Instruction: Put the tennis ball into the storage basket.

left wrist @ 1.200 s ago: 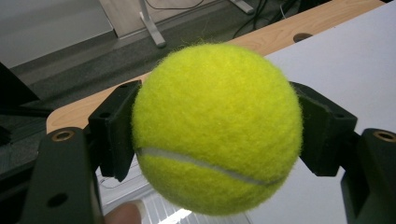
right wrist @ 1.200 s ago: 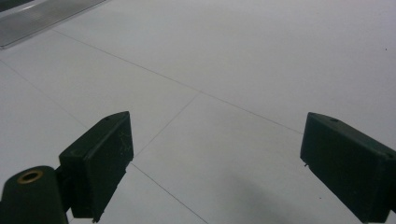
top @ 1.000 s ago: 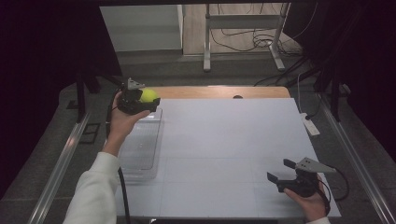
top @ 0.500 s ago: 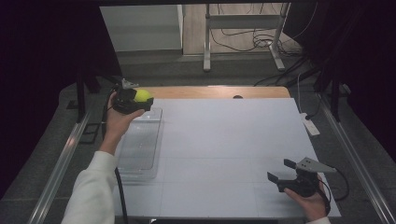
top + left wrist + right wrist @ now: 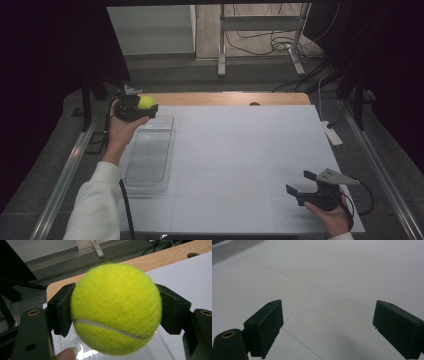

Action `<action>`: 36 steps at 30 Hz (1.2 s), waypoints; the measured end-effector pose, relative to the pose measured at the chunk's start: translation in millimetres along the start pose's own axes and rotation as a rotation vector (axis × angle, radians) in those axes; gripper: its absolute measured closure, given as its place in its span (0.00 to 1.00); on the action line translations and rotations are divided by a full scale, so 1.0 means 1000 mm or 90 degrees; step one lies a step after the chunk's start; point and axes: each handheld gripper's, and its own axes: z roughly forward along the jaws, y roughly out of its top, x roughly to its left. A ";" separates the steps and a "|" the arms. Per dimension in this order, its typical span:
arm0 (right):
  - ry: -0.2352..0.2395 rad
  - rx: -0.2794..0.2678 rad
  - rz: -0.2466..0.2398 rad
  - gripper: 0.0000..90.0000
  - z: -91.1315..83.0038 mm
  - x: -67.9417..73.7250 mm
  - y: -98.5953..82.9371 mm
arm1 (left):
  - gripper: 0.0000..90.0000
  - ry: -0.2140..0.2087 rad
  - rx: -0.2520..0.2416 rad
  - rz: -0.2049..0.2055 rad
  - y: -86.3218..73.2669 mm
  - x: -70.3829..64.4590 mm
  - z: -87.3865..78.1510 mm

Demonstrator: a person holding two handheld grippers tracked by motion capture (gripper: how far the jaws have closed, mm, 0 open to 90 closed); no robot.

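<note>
Worktop (image 5: 240,150) in white spreads widest, with a clear plastic tray (image 5: 150,155) lying along its left side. From the high view, the left claw (image 5: 142,106) hangs above the tray's far end, at the worktop's far left corner. The right claw (image 5: 298,184) sits low near the front right edge, jaws spread wide with nothing between them. Up close, the left gripper view shows the tennis ball (image 5: 115,308) pinched on both sides by the jaws, a fingertip (image 5: 67,354) just below it.
</note>
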 end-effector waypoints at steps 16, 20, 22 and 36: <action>-0.003 0.000 -0.002 0.11 0.000 0.000 0.000 | 0.29 0.016 0.013 -0.020 -0.010 0.015 0.002; -0.001 -0.001 -0.001 0.11 0.000 0.000 0.000 | 0.29 0.019 0.025 -0.018 -0.015 0.016 0.007; -0.002 0.001 -0.001 0.11 0.000 0.000 0.000 | 0.29 0.018 0.031 -0.019 -0.017 0.017 0.008; -0.001 0.004 -0.002 0.11 0.001 0.000 0.000 | 0.29 0.021 0.048 -0.022 -0.021 0.021 0.015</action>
